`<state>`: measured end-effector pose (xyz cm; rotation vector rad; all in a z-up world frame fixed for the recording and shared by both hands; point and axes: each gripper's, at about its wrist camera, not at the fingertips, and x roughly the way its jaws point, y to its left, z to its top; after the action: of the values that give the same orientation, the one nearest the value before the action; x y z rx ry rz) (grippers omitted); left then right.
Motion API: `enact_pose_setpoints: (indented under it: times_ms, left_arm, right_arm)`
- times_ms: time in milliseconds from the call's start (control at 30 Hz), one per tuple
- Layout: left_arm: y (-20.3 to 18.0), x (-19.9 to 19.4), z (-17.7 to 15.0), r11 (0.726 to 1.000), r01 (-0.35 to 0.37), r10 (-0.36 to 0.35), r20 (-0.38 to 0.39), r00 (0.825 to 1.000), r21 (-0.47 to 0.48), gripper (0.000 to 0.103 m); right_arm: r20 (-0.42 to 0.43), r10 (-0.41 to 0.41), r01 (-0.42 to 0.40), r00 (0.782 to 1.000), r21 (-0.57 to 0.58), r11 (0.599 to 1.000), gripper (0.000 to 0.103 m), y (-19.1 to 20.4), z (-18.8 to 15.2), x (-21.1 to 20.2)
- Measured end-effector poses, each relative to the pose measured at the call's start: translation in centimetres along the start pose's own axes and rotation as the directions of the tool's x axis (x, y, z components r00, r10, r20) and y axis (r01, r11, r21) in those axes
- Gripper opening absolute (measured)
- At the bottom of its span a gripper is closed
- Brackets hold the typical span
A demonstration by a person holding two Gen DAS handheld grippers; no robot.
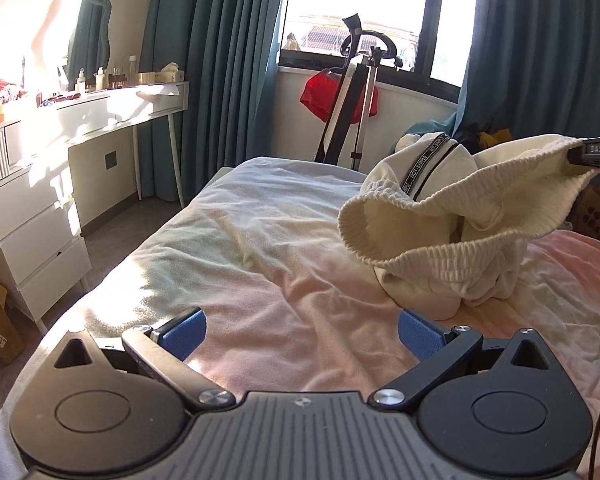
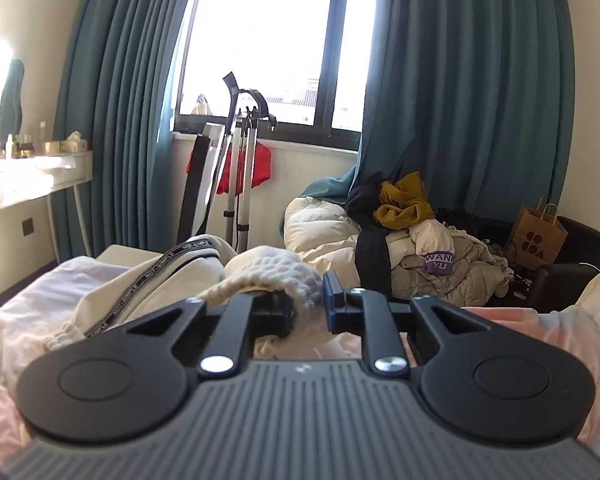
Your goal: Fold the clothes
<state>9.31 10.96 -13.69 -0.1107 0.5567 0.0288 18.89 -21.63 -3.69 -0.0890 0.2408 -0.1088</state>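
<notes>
Looking along the left gripper (image 1: 302, 334) in the left wrist view: black arms w/ blue textured pads spread wide apart, nothing between, hovering over the bed cover (image 1: 260, 248), a soft terry-like fabric, pale green fading to pink, lightly rumpled. Cream garment (image 1: 440, 232) sits bunched at centre-right of frame: thick ribbed knit hem curling into an open loop, smoother cotton body beneath, black woven tape printed "NOT SIMPLE" across its top. At far right edge the right gripper (image 1: 580, 156) pinches the hem's corner, lifting it off the heap. White dresser (image 1: 40, 220) w/ flat drawer fronts at left; teal pleated curtains (image 1: 220, 80) upper centre; red cloth (image 1: 320, 96) hangs under the window.

Right wrist view: right gripper fingers drawn close, clamped on the cream garment's ribbed edge (image 2: 284, 276) at frame centre, knit bulging over the left finger; blue pad (image 2: 332, 296) visible on the right side. Rest of garment trails to lower left w/ the tape strip. Behind, centre-right, a clothes pile (image 2: 420, 248): puffy cream quilted piece, mustard cloth, dark fabric. Brown paper bag (image 2: 538, 236) at right.
</notes>
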Motion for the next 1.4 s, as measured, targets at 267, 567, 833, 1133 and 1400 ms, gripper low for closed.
enact_pose_setpoints:
  times_ms: [267,567,833,1133,1400]
  left_arm:
    - [-1.6,-3.1,0.1,0.997,0.060,-0.061,0.034,0.998,0.047,0.103]
    - [-4.7,-6.5,-1.3,0.956,0.213,-0.225,0.037,0.974,0.202,0.103]
    - [-10.3,-6.7,-5.3,0.818,0.294,-0.313,-0.046,0.949,0.495,0.103]
    - [-16.3,-1.9,-12.2,0.669,0.152,-0.145,-0.073,0.987,0.727,0.102]
    - [-18.0,-0.4,-11.6,0.777,0.013,-0.065,0.060,0.996,0.630,0.098]
  right_arm:
    - [0.077,0.050,-0.055,0.996,0.061,0.997,0.018,-2.8,-0.2,-13.7]
    - [-0.084,0.049,-0.033,0.995,0.183,0.983,0.018,-6.5,-9.2,-18.0]
    - [-0.184,0.088,-0.020,0.979,0.344,0.939,0.018,-10.1,-14.0,-15.7]
    - [-0.092,0.137,-0.077,0.986,0.476,0.876,0.018,-13.5,-14.8,-14.8]
    - [-0.163,0.126,-0.045,0.979,0.426,0.904,0.019,-13.0,-15.5,-13.9]
